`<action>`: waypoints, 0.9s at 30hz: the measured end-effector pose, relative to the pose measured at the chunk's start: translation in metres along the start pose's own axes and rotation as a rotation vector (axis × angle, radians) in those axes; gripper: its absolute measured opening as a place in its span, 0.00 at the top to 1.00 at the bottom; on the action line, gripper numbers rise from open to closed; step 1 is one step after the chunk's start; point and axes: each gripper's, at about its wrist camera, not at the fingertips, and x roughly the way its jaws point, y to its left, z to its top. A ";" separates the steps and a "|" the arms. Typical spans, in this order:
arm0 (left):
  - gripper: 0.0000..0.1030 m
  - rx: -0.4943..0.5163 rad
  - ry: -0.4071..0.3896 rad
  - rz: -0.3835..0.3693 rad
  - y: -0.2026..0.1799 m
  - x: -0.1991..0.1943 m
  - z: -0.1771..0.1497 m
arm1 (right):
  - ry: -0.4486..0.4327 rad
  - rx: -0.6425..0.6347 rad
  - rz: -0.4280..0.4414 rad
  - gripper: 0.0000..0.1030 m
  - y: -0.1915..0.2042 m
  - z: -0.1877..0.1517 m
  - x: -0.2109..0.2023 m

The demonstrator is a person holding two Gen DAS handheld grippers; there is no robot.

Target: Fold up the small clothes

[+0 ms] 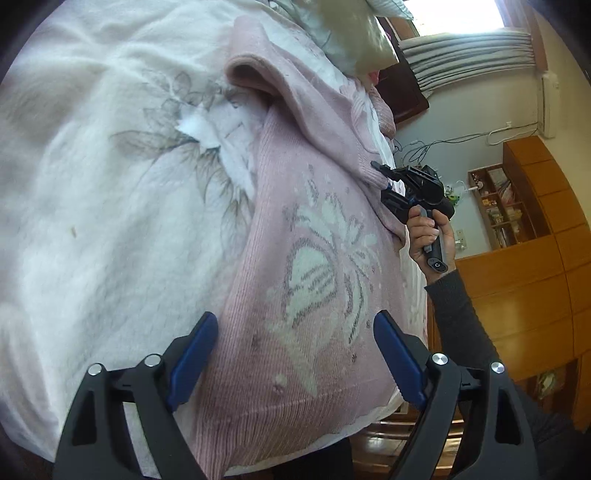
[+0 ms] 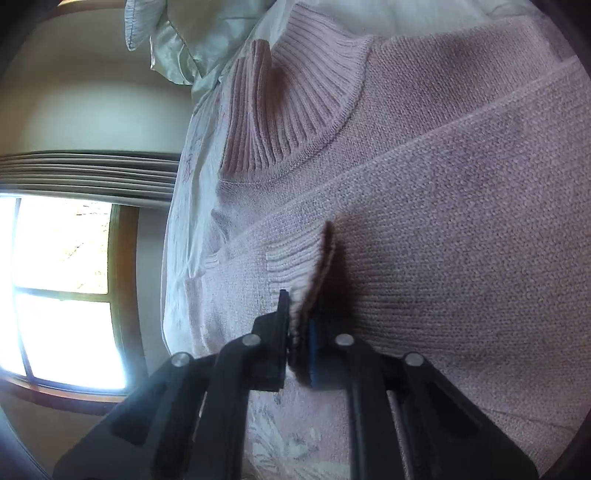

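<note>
I have the pink sweater (image 1: 303,236) spread on the bed's white blanket (image 1: 85,177), right at the mattress edge. My right gripper (image 2: 295,325) has its jaws pinching the ribbed sleeve cuff (image 2: 295,258); my left gripper (image 1: 291,354) hovers with jaws spread over the hem. The bite looks thin, so I fear the cuff slipping free mid-fold, or the sweater sliding off the edge.

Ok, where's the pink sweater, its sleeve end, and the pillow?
pink sweater (image 1: 317,273), left wrist view, on its white knitted pattern.
sleeve cuff (image 2: 295,269), right wrist view, on the ribbed end.
pillow (image 1: 354,33), left wrist view, on its cover.
</note>
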 end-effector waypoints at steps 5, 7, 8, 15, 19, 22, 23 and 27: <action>0.16 -0.045 -0.010 0.009 0.013 -0.011 -0.018 | -0.073 -0.082 -0.020 0.94 0.040 -0.007 -0.027; 0.16 -0.053 -0.016 0.002 0.014 -0.016 -0.023 | -0.106 -0.123 -0.026 0.94 0.061 -0.007 -0.044; 0.16 -0.052 -0.020 0.003 0.013 -0.019 -0.024 | -0.123 -0.139 -0.033 0.94 0.070 -0.007 -0.052; 0.16 -0.013 -0.034 -0.010 -0.003 -0.030 -0.028 | -0.251 -0.171 -0.085 0.95 0.091 -0.003 -0.121; 0.16 -0.002 -0.029 -0.010 -0.013 -0.028 -0.029 | -0.303 -0.137 -0.108 0.95 0.067 -0.001 -0.155; 0.16 0.000 -0.029 -0.011 -0.016 -0.027 -0.027 | -0.331 -0.092 -0.116 0.95 0.042 -0.001 -0.171; 0.16 0.004 -0.028 -0.010 -0.018 -0.027 -0.028 | -0.338 -0.078 -0.119 0.95 0.033 -0.002 -0.175; 0.15 0.035 -0.018 0.010 -0.027 -0.023 -0.021 | -0.351 -0.025 -0.124 0.95 -0.002 -0.007 -0.184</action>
